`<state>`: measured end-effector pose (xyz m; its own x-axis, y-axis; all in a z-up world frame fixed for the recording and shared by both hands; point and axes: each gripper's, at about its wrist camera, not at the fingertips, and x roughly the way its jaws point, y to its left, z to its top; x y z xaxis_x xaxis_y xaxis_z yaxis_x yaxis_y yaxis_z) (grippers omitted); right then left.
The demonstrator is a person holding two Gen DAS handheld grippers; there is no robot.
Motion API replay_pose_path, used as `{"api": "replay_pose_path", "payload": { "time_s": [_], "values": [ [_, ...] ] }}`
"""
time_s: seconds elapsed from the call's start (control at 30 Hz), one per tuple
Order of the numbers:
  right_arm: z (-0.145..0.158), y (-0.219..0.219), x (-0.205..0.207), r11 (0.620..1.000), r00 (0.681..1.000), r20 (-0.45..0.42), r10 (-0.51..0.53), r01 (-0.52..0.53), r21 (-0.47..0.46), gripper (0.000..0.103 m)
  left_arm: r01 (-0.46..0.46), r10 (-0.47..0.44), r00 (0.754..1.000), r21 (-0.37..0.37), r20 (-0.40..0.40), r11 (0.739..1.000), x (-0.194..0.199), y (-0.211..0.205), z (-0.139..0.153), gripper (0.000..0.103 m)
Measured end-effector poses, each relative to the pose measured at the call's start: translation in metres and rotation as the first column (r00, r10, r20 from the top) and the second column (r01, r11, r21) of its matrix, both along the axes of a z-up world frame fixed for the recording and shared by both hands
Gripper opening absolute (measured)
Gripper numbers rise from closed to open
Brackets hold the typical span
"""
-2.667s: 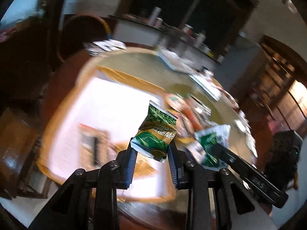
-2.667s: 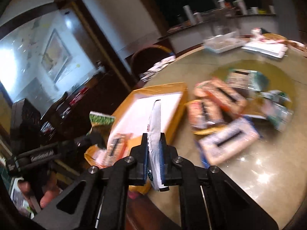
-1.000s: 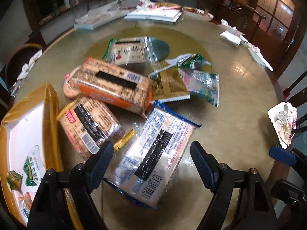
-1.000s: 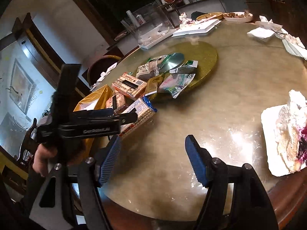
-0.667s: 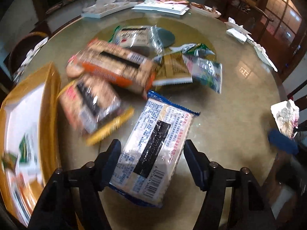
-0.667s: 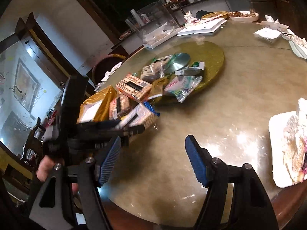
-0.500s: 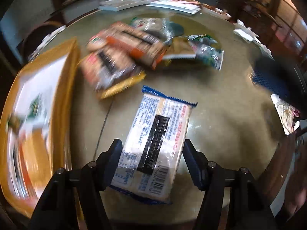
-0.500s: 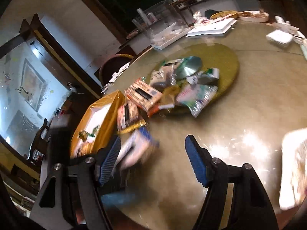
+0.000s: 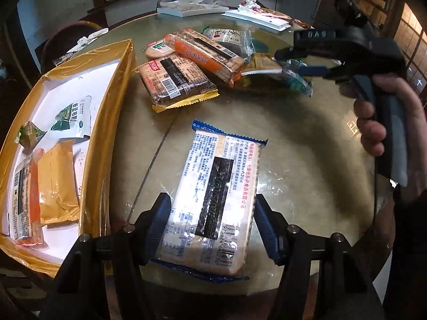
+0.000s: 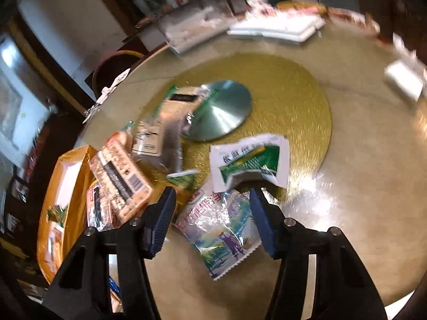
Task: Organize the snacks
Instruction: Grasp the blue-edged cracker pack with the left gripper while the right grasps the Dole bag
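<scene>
My left gripper [image 9: 213, 224] is shut on a white and blue cracker pack [image 9: 213, 200], its pads against both long sides, the pack lying on the round table [image 9: 307, 146]. A gold tray [image 9: 106, 112] at the left holds several small snacks. My right gripper [image 10: 213, 213] is open over a pale printed snack bag [image 10: 224, 229]; it also shows in the left wrist view [image 9: 301, 61] above the snack pile. A white and green packet [image 10: 250, 162] lies just beyond. Brown cracker packs [image 9: 173, 80] and an orange pack [image 9: 208, 50] lie mid-table.
A gold turntable [image 10: 293, 101] with a silver disc [image 10: 221, 109] sits at the table's centre. White trays [image 9: 192, 8] and papers stand at the far edge. A chair back [image 9: 69, 37] stands behind the gold tray. The table's near edge is just under my left gripper.
My left gripper closed in on the white and blue cracker pack and drew it away from the pile. My right gripper swung from the table's right side to the snack pile, staying open.
</scene>
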<state>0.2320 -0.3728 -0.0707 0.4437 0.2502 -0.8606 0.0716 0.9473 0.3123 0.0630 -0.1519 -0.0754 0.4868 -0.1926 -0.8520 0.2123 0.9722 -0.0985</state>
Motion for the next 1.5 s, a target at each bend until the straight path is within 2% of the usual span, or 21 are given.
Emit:
{"api": "replay_pose_path", "payload": {
  "time_s": [0.07,0.17,0.27,0.33,0.37,0.43,0.47,0.57,0.63,0.7,0.8,0.87,0.97,1.13,1.17,1.23,1.27,1.37,1.5],
  "values": [
    [-0.002,0.004,-0.005,0.999,1.0,0.015,0.006,-0.006,-0.031,0.059,0.002,-0.002,1.0,0.001,0.002,1.0,-0.001,0.0,0.0,0.063],
    [0.001,0.014,-0.026,0.999,0.999,0.014,0.048,-0.048,-0.02,0.059,0.005,-0.005,1.0,-0.013,-0.003,1.0,0.0,0.003,0.001,0.063],
    [0.005,0.029,-0.047,0.992,0.994,0.021,0.108,-0.106,-0.07,0.059,0.006,-0.006,1.0,-0.018,-0.005,1.0,0.0,0.005,0.002,0.063],
    [0.013,0.032,-0.054,0.991,0.993,0.044,0.108,-0.104,-0.085,0.06,0.009,-0.009,1.0,-0.01,-0.002,1.0,0.0,0.004,0.002,0.063],
    [0.016,0.031,-0.054,0.992,0.992,0.055,0.112,-0.109,-0.069,0.061,0.01,-0.01,1.0,-0.007,-0.001,1.0,0.0,0.004,0.002,0.063],
    [0.019,0.033,-0.047,0.99,0.988,0.076,0.136,-0.132,-0.053,0.074,0.014,-0.014,1.0,-0.001,-0.001,1.0,-0.001,0.002,0.002,0.063],
    [0.019,0.033,-0.042,0.988,0.986,0.079,0.145,-0.14,-0.064,0.075,0.013,-0.013,1.0,0.001,0.0,1.0,-0.001,0.002,0.002,0.063],
    [0.001,0.036,-0.028,0.979,0.979,0.009,0.204,-0.204,-0.023,0.075,0.006,-0.006,1.0,0.001,-0.002,1.0,-0.003,0.001,0.002,0.063],
    [0.001,0.04,-0.041,0.974,0.974,0.006,0.226,-0.226,-0.02,0.075,0.005,-0.005,1.0,-0.01,-0.01,1.0,-0.004,0.003,0.002,0.063],
    [0.003,0.046,-0.057,0.96,0.961,0.006,0.278,-0.278,0.025,0.075,-0.002,0.001,1.0,-0.031,-0.019,1.0,-0.004,0.007,0.003,0.063],
    [0.004,0.061,-0.074,0.95,0.951,-0.006,0.31,-0.31,-0.031,0.075,-0.007,0.006,1.0,-0.033,-0.026,0.999,-0.003,0.008,0.003,0.063],
    [0.001,0.065,-0.07,0.959,0.961,-0.021,0.277,-0.278,-0.058,0.075,0.0,0.0,1.0,-0.015,-0.025,1.0,-0.002,0.005,0.003,0.064],
    [0.0,0.069,-0.059,0.973,0.974,-0.031,0.224,-0.226,-0.047,0.076,0.009,-0.009,1.0,0.01,-0.02,1.0,-0.002,0.002,0.002,0.065],
    [0.0,0.077,-0.06,0.981,0.987,-0.016,0.162,-0.163,-0.109,0.075,0.016,-0.016,1.0,0.058,-0.01,0.998,-0.008,-0.003,0.0,0.07],
    [-0.001,0.079,-0.062,0.977,0.986,-0.01,0.165,-0.165,-0.138,0.075,0.018,-0.018,1.0,0.056,-0.009,0.998,-0.009,-0.003,0.0,0.071],
    [0.0,0.08,-0.07,0.963,0.986,-0.004,0.168,-0.165,-0.213,0.064,0.02,-0.02,1.0,0.056,-0.006,0.998,-0.01,-0.003,0.0,0.071],
    [0.001,0.078,-0.077,0.959,0.986,-0.001,0.166,-0.161,-0.234,0.062,0.021,-0.021,1.0,0.054,-0.007,0.998,-0.01,-0.002,0.0,0.072],
    [0.004,0.063,-0.096,0.96,0.989,-0.002,0.151,-0.147,-0.239,0.061,0.035,-0.035,0.999,0.059,-0.014,0.998,-0.008,-0.005,-0.001,0.078],
    [0.008,0.044,-0.125,0.96,0.989,0.009,0.148,-0.142,-0.241,0.059,0.054,-0.054,0.999,0.059,-0.008,0.997,-0.001,-0.009,-0.001,0.079]
  ]
}}
